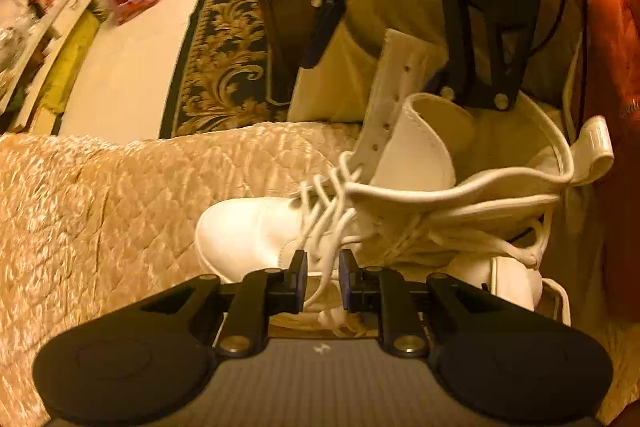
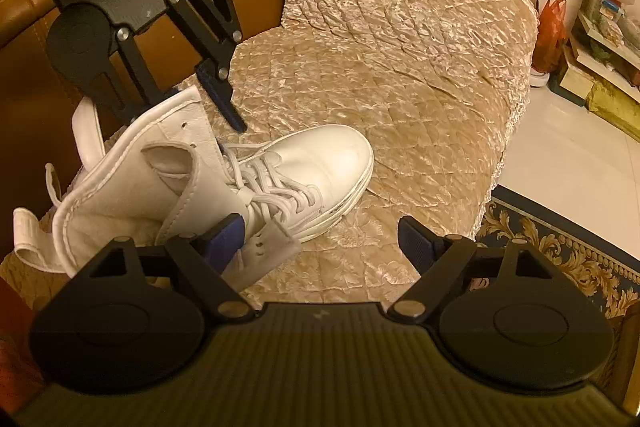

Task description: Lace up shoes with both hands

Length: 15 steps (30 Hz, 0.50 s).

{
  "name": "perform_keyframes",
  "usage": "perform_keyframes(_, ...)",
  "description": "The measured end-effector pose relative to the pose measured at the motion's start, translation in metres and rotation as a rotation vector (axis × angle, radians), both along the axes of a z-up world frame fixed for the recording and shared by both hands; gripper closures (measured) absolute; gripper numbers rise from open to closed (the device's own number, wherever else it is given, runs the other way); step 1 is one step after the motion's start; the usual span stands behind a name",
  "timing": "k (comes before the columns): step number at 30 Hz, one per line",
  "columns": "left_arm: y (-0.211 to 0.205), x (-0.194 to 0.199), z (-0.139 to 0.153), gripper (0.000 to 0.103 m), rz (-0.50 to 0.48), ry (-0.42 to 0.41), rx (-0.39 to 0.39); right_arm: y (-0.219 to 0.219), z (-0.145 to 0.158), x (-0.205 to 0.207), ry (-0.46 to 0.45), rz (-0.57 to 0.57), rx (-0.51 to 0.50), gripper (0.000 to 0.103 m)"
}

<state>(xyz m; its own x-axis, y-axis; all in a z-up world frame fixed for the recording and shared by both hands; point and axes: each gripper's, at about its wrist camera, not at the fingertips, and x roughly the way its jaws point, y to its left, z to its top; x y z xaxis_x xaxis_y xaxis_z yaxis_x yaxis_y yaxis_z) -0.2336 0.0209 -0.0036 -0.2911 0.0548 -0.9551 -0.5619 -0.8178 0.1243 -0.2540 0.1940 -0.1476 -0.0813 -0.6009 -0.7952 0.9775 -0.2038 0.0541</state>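
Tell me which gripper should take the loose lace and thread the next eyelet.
Probably the left. The left gripper already straddles the loose lace, jaws slightly apart around it. The right gripper stands wide open beside the boot, holding nothing.

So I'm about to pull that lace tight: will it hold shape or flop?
The lace will likely flop: it hangs limp between the left gripper pads. It probably slips easily, being thin and smooth. The shoe, leaning sideways, may shift when tugged.
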Motion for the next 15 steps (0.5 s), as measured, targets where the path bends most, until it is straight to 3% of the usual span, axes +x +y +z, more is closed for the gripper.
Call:
perform_keyframes(4,0.000,-0.003,-0.001,0.097,-0.005,0.002,0.023,0.000,0.000,-0.001,-0.007,-0.001,-0.001,0.012)
perform_keyframes(8,0.003,-0.006,0.002,0.098,-0.034,0.016,0.017,0.001,-0.001,-0.003,-0.019,-0.001,-0.005,0.012)
perform_keyframes(15,0.028,-0.016,-0.010,0.100,-0.235,-0.061,-0.081,-0.001,0.000,-0.004,-0.028,0.004,-0.003,0.012)
